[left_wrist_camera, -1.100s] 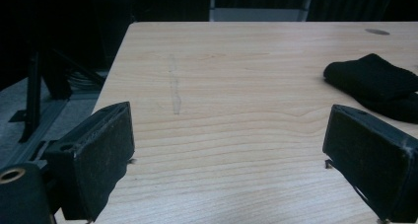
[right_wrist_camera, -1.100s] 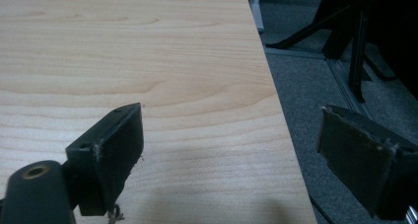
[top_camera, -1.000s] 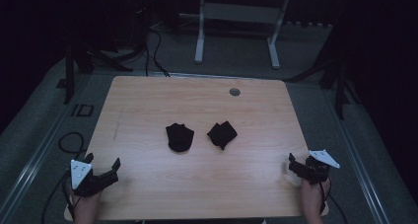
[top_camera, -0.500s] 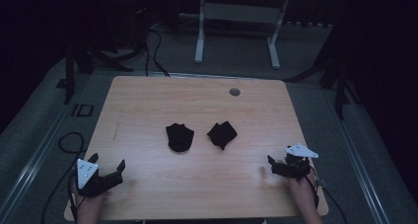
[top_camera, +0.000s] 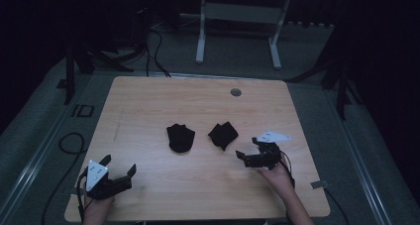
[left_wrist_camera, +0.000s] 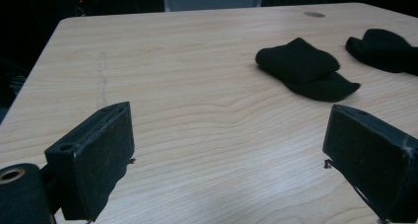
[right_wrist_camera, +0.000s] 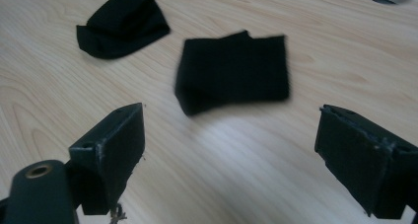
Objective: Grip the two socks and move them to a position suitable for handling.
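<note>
Two black folded cloths sit mid-table, apart from each other. The right gripper is jaws wide open, holding nothing, low over the wooden table. The right cloth lies straight ahead of it, just past the jaw tips and near; in the right gripper view the same cloth sits centred between the two open jaws, slightly blurred. Its long axis looks to run roughly across the jaw line, though the folds make that hard to call. The left cloth lies farther off, ahead and to that gripper's left.

The left gripper is also wide open and empty, parked near the table's front corner. From it, the left cloth lies ahead and off to the right, well apart.

Judgement: the right hand is nearer and lined up on the right cloth; a short forward reach should put the cloth between the jaws.
</note>
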`<state>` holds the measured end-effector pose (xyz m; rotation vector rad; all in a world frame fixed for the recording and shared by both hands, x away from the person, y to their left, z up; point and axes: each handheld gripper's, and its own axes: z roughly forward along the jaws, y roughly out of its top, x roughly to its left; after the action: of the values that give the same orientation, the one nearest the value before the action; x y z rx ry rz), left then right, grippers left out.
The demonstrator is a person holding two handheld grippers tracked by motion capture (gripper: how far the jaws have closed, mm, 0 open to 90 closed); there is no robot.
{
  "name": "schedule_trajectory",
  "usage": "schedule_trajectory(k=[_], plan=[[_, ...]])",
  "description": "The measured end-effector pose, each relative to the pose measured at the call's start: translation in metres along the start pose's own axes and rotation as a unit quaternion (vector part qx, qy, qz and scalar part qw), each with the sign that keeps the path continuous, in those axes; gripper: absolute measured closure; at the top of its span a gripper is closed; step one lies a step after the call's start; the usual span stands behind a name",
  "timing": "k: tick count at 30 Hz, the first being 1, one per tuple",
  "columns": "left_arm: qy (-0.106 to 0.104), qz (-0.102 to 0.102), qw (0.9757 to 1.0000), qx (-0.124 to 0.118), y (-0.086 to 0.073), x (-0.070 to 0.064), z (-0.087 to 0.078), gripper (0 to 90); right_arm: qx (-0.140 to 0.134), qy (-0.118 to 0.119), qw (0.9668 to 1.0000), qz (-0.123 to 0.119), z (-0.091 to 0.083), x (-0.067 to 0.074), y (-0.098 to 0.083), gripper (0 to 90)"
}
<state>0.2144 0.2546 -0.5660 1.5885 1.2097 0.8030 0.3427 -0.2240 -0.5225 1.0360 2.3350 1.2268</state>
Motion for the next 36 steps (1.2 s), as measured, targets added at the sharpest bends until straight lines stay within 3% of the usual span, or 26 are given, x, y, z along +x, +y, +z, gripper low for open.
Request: schedule_trajectory(k=[1,3,6,7,8,13,17,23,27,31,33,36], plan=[[-0.002,0.005,1.0,-0.001,0.0,-0.002,0.0,5.8,0.002,-0.001,1.0,-0.01,0.009,0.004,0.009,20.9],[-0.004,0.006,1.0,-0.003,0.0,-0.002,0.001,5.8,0.001,-0.001,0.9999,-0.011,0.013,0.005,0.012,22.7],[-0.004,0.009,0.9999,-0.005,0.0,-0.003,0.001,5.8,0.008,-0.009,0.9993,-0.034,0.031,0.01,0.029,36.9],[-0.004,0.008,0.9999,-0.005,0.0,-0.003,0.001,5.8,0.008,-0.009,0.9993,-0.034,0.031,0.01,0.029,36.9],[-0.005,0.007,0.9999,-0.005,0.0,-0.002,0.001,5.8,0.011,0.001,0.9993,-0.035,0.041,0.01,0.037,41.8],[-0.004,0.003,1.0,-0.007,-0.001,-0.001,0.0,5.8,0.026,0.005,0.999,-0.035,0.061,0.011,0.049,38.5],[-0.008,0.004,0.9999,-0.007,-0.001,-0.002,0.001,5.8,0.053,-0.01,0.9978,-0.038,0.086,0.006,0.054,32.0],[-0.015,0.006,0.9999,-0.004,-0.001,-0.005,0.002,5.8,0.081,-0.017,0.9961,-0.03,0.105,0.0,0.049,32.0],[-0.015,0.008,0.9998,-0.005,0.0,-0.005,0.001,5.8,0.101,-0.009,0.9944,-0.031,0.115,0.002,0.041,34.2],[-0.019,0.006,0.9998,-0.006,0.0,-0.008,0.002,5.8,0.088,-0.014,0.9953,-0.036,0.113,0.006,0.036,43.3],[-0.023,0.009,0.9997,-0.004,0.0,-0.01,0.003,5.8,0.086,-0.012,0.9955,-0.038,0.11,0.008,0.035,57.5],[-0.028,0.014,0.9995,-0.004,0.001,-0.014,0.003,5.8,0.088,-0.015,0.9951,-0.041,0.107,0.013,0.033,68.4]])
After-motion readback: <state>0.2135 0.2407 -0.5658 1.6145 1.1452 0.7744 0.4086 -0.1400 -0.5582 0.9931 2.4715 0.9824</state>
